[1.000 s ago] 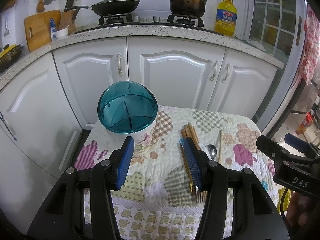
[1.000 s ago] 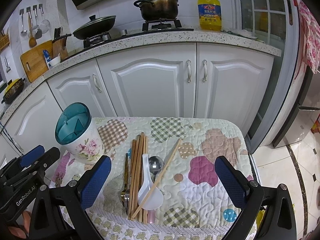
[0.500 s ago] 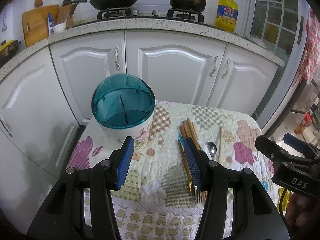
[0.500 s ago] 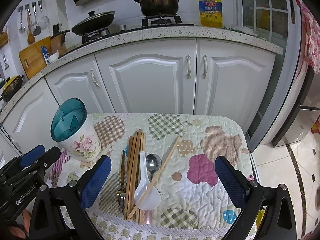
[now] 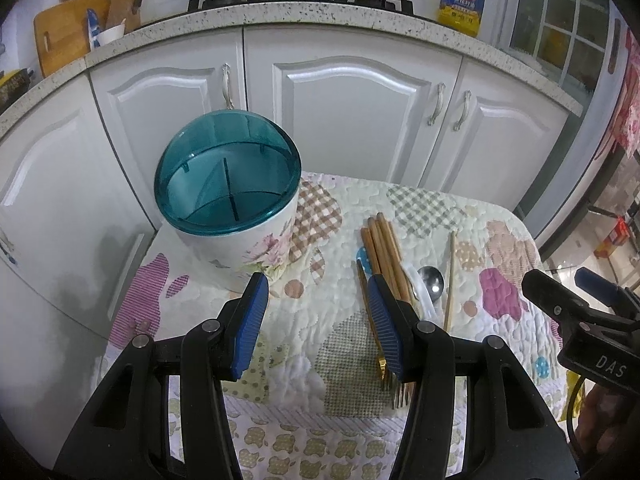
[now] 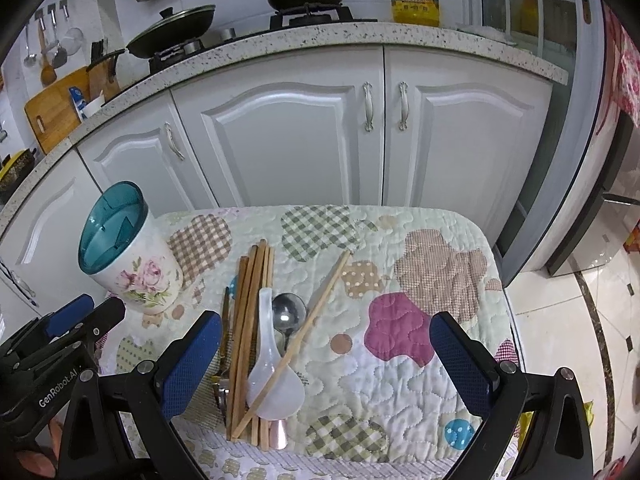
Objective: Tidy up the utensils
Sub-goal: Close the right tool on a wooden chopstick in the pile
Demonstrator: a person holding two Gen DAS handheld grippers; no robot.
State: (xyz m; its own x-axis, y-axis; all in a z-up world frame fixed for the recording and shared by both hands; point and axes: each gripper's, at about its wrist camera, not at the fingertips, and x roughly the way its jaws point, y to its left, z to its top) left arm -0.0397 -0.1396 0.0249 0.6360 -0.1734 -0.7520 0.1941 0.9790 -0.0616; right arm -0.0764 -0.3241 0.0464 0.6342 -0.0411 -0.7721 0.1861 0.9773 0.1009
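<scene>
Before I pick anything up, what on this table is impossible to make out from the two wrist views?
- Gold fork: left wrist view, the left gripper finger covers most of it; right wrist view, the right gripper finger hides its tines.
- Teal-rimmed floral utensil holder: compartment bottoms unseen in either view.
- Brown wooden chopsticks: exact count unclear, bunched together.
- Metal spoon: handle hidden under white ceramic spoon.
</scene>
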